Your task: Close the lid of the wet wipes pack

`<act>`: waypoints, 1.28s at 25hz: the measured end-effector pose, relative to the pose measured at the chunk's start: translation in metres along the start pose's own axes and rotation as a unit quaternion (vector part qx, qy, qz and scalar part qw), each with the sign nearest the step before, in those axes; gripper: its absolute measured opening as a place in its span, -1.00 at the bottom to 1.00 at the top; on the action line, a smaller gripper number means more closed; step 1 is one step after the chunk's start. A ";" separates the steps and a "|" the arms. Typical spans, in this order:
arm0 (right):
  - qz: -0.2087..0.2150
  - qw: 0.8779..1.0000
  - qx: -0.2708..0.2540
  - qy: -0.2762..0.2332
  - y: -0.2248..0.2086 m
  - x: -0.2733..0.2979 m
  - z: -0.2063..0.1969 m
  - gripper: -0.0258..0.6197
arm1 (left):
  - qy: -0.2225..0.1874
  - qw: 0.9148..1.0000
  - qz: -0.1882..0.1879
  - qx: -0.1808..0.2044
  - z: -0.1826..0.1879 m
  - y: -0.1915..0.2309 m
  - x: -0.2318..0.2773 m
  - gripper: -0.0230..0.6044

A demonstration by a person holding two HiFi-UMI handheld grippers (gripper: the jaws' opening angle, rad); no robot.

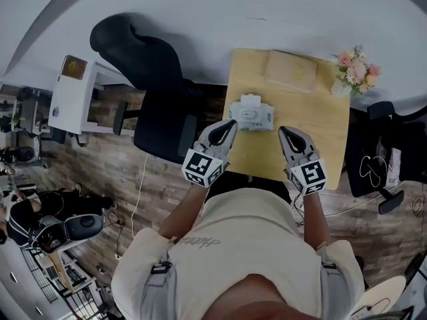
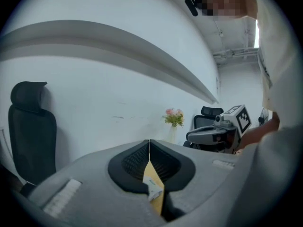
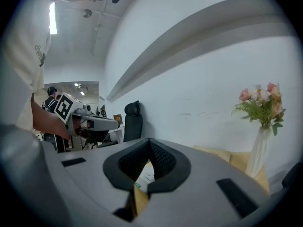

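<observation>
The wet wipes pack (image 1: 252,116) lies near the middle of the small wooden table (image 1: 320,125), and its white lid flap (image 1: 250,101) stands raised at the pack's far edge. My left gripper (image 1: 231,123) hovers just left of the pack's near corner, jaws shut and empty. My right gripper (image 1: 283,131) hangs a little right of the pack, also shut and empty. In the left gripper view the pads (image 2: 138,161) meet, with a sliver of the pack (image 2: 153,189) below them. The right gripper view shows the same: pads (image 3: 165,161) together, a bit of the pack (image 3: 145,176) under them.
A vase of pink flowers (image 1: 355,72) stands at the table's far right corner, and a tan flat packet (image 1: 291,71) lies at the far edge. A black office chair (image 1: 150,65) is left of the table, another black chair (image 1: 373,153) right. A white side table (image 1: 70,93) stands further left.
</observation>
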State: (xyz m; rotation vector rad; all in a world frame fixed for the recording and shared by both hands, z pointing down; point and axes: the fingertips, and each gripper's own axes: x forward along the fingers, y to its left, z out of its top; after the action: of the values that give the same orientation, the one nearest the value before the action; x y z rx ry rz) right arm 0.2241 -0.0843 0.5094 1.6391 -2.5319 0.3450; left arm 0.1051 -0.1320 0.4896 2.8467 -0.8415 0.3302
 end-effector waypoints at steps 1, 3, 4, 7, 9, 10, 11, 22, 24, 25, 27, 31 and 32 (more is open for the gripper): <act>0.003 1.000 -0.001 0.003 -0.002 0.007 -0.001 -0.91 | 0.002 1.000 0.011 0.001 -0.002 0.006 0.000 -0.87; 0.006 1.000 -0.005 0.016 -0.004 0.021 -0.007 -0.91 | 0.004 1.000 0.024 -0.002 -0.008 0.015 -0.001 -0.87; 0.008 1.000 -0.006 0.023 -0.005 0.028 -0.010 -0.91 | 0.006 1.000 0.025 -0.005 -0.011 0.017 -0.001 -0.87; 0.012 0.999 -0.010 0.039 -0.006 0.047 -0.015 -0.91 | 0.010 1.000 0.020 -0.012 -0.021 0.021 0.000 -0.87; 0.007 0.999 -0.014 0.044 -0.009 0.059 -0.016 -0.91 | 0.014 1.000 0.020 -0.014 -0.025 0.027 0.001 -0.87; 0.006 0.999 -0.016 0.047 -0.008 0.065 -0.016 -0.91 | 0.014 1.000 0.022 -0.015 -0.027 0.031 0.000 -0.87; 0.006 0.999 -0.019 0.049 -0.008 0.070 -0.017 -0.91 | 0.014 0.999 0.025 -0.018 -0.029 0.036 0.000 -0.87; 0.021 0.995 -0.031 0.095 -0.020 0.121 -0.051 -0.91 | 0.020 0.998 0.034 -0.053 -0.058 0.066 0.004 -0.87; 0.020 0.994 -0.029 0.105 -0.028 0.131 -0.060 -0.91 | 0.022 0.998 0.030 -0.053 -0.062 0.066 0.006 -0.87; 0.021 0.993 -0.027 0.111 -0.032 0.135 -0.065 -0.91 | 0.025 0.998 0.029 -0.055 -0.064 0.066 0.006 -0.87; 0.023 0.992 -0.025 0.125 -0.039 0.144 -0.075 -0.91 | 0.029 0.997 0.027 -0.061 -0.068 0.067 0.008 -0.87; 0.023 0.989 -0.020 0.147 -0.050 0.160 -0.090 -0.90 | 0.035 0.997 0.020 -0.062 -0.070 0.071 0.014 -0.87; 0.023 0.988 -0.017 0.151 -0.052 0.163 -0.094 -0.90 | 0.036 0.997 0.019 -0.063 -0.070 0.072 0.016 -0.87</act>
State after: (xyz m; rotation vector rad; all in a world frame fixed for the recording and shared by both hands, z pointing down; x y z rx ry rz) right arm 0.2013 -0.2261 0.6418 1.3963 -2.3387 0.5094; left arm 0.0667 -0.1853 0.5673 2.6892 -0.8719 0.3703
